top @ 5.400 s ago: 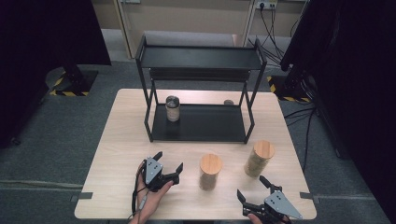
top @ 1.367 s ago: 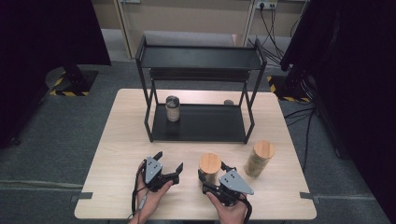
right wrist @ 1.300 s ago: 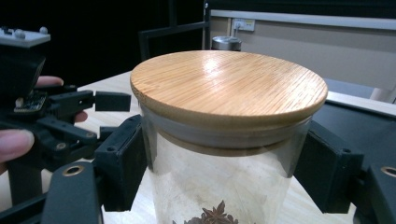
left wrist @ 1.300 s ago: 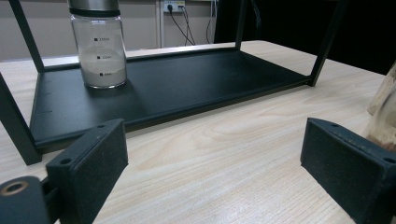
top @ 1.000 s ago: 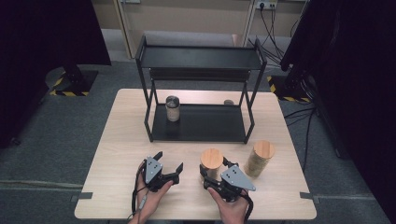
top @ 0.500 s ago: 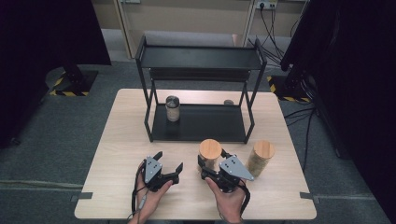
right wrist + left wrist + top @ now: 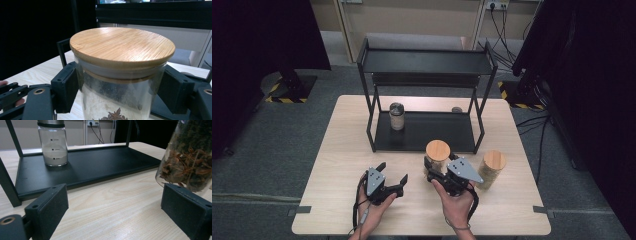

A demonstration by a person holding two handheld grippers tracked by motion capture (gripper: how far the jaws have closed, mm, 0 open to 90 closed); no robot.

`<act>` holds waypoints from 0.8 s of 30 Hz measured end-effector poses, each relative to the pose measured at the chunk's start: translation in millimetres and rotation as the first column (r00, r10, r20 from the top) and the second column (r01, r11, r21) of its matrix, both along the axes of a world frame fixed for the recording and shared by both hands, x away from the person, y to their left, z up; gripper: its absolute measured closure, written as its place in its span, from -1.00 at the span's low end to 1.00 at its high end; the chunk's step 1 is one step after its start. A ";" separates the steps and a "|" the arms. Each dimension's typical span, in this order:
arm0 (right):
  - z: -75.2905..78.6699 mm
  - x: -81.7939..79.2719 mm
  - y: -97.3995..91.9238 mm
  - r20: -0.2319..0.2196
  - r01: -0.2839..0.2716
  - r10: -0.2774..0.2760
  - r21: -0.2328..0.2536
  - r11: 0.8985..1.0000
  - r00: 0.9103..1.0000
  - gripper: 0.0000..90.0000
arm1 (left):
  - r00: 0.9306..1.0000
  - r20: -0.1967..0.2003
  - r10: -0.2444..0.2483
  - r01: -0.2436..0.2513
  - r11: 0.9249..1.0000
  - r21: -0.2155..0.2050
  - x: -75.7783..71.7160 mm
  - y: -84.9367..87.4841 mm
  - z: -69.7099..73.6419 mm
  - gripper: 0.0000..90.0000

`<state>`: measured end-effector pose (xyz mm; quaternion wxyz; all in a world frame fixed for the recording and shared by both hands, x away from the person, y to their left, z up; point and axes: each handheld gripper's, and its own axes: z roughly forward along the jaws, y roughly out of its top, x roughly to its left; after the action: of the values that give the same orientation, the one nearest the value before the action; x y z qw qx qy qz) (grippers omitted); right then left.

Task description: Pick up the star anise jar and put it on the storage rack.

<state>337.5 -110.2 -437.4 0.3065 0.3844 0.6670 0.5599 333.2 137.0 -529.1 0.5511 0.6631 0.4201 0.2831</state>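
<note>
My right gripper (image 7: 435, 171) is clamped on the star-anise jar (image 7: 437, 156); in the right gripper view both fingers (image 7: 65, 90) press the glass wall just under the bamboo lid (image 7: 122, 46) (the lid itself is not touched). In the high view the jar sits between my two hands, just in front of the black two-tier rack (image 7: 426, 95); the left gripper view shows its base (image 7: 186, 160) clear of the worktop (image 7: 117, 207), so I judge it lifted.

My left gripper (image 7: 392, 179) rests on the worktop with its fingers (image 7: 47, 207) spread apart and nothing between them; it is idle beside the jar.

Other items: a small glass shaker with white powder (image 7: 397, 116) stands at the left of the rack's lower shelf (image 7: 432, 131); a second bamboo-lidded jar (image 7: 492, 169) stands on the worktop just to the right of my right hand.

Step in hand, as I read it: carry phase; the jar is gripped and raised, and placement on the rack looks like the aim.

Next move calls for: keep the jar upright; advance it toward the lower shelf, passing between the front posts; hold clear of the shelf lip and of the upper tier above the lid; choose the bare middle or right of the shelf, well apart from the shaker; lower until the base seats flat before easing the fingers.
</note>
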 end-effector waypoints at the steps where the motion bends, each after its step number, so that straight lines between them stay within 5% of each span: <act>1: 0.3 0.8 0.3 0.000 0.000 0.000 -0.001 1.000 1.000 -0.43 | 1.000 0.000 0.000 0.000 1.000 0.001 0.0 0.0 0.0 -0.85; 24: 11.5 28.9 10.5 -0.003 0.019 -0.019 0.001 1.000 1.000 -0.43 | 1.000 0.000 -0.001 0.001 1.000 -0.002 0.1 0.0 0.0 -0.85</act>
<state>366.4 -99.7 -426.0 0.3106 0.3916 0.6632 0.5570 333.3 137.1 -529.1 0.5517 0.6628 0.4202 0.2824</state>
